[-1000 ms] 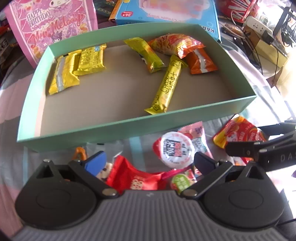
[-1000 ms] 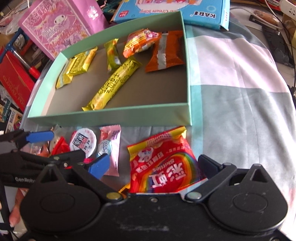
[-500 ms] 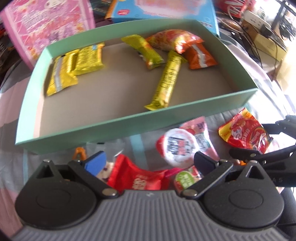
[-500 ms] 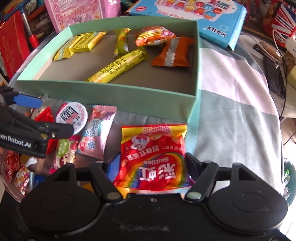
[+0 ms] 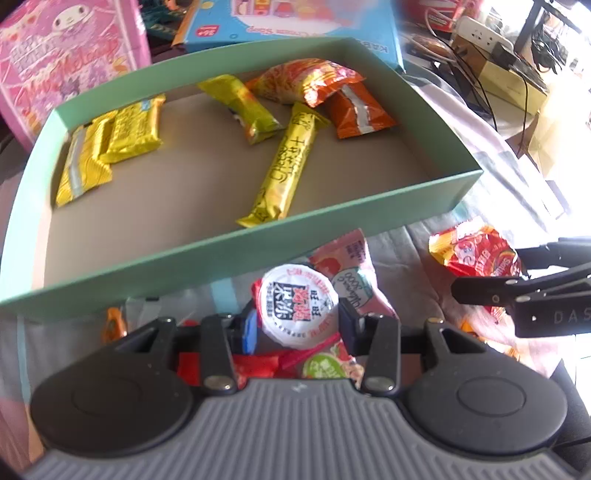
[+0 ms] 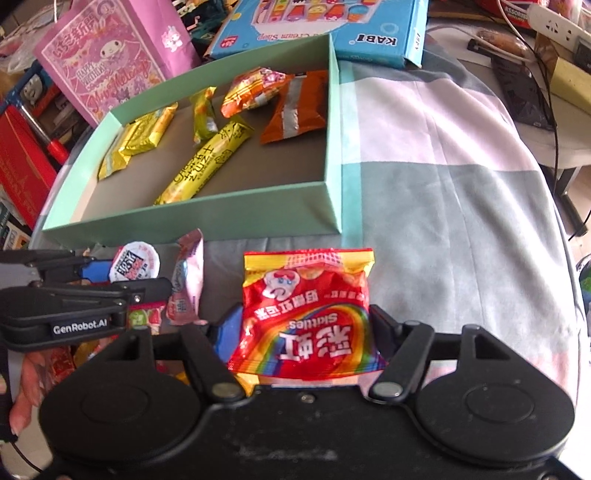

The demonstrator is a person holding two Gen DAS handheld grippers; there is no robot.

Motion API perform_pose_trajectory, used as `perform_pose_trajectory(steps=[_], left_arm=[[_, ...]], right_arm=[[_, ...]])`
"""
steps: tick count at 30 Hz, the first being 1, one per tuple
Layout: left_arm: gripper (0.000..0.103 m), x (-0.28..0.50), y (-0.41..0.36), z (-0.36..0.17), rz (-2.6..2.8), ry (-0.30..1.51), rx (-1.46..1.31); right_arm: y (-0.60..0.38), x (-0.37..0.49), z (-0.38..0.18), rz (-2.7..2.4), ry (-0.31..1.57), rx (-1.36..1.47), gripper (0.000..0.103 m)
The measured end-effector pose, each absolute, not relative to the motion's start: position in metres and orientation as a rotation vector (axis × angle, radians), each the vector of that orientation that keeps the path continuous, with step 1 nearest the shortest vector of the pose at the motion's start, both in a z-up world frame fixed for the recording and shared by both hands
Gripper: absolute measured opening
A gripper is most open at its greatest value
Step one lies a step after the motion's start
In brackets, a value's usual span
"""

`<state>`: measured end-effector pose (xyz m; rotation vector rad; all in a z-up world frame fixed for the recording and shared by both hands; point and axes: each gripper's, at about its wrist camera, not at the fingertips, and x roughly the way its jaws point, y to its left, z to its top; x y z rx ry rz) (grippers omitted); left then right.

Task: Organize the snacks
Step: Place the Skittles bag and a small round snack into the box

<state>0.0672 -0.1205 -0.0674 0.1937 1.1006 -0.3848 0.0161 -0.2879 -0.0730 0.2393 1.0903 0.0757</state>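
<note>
A shallow mint-green box [image 5: 229,254] [image 6: 207,221] lies on the cloth and holds several yellow and orange snack packs. My left gripper [image 5: 297,325] is shut on a round white-lidded cup [image 5: 297,306] just in front of the box's near wall; the cup also shows in the right wrist view [image 6: 135,262]. My right gripper [image 6: 304,328] is shut on a red Skittles bag [image 6: 306,314], held just above the cloth near the box's front right corner. The bag also shows in the left wrist view [image 5: 476,254].
A pink snack pack [image 6: 186,277] and small red and green packs [image 5: 325,363] lie between the grippers. A pink gift bag [image 6: 107,55] and a blue toy box [image 6: 325,26] stand behind the green box. Cables and a power strip [image 5: 480,29] lie at the right.
My left gripper has closed on the white-lidded cup. My right gripper has closed on the Skittles bag and lifted it slightly.
</note>
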Motion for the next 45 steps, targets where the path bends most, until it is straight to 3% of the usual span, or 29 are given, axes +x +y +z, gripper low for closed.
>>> perform_pose_trajectory(steps=[16,25,33,34,35,36,37,38,45], left_arm=[[0.042,0.071,-0.123,0.006,-0.463,0.993,0.087],[0.042,0.136,-0.169,-0.029,-0.469,1.055,0.099],[0.043,0.151,-0.176,-0.046,-0.473,1.082,0.104],[0.049,0.151,-0.175,-0.046,-0.467,1.078,0.105],[0.066,0.151,-0.176,-0.045,-0.461,1.074,0.107],[0.077,0.151,-0.176,-0.044,-0.455,1.071,0.107],[0.094,0.15,-0.175,-0.041,-0.446,1.062,0.108],[0.103,0.149,-0.175,-0.038,-0.433,1.048,0.112],[0.103,0.133,-0.161,-0.013,-0.426,1.012,0.1]], right_arm=[[-0.307,0.009,0.013,0.114,0.924,0.323,0.069],[-0.298,0.107,0.003,0.097,0.977,0.393,0.069],[-0.293,0.129,-0.019,0.093,1.009,0.382,0.073],[-0.293,0.13,-0.019,0.096,1.006,0.384,0.076],[-0.294,0.131,-0.02,0.102,1.001,0.388,0.081],[-0.294,0.131,-0.019,0.109,0.993,0.395,0.085],[-0.293,0.13,-0.016,0.113,0.986,0.401,0.097],[-0.293,0.13,-0.015,0.109,0.978,0.401,0.103],[-0.3,0.109,0.001,0.104,0.949,0.382,0.103]])
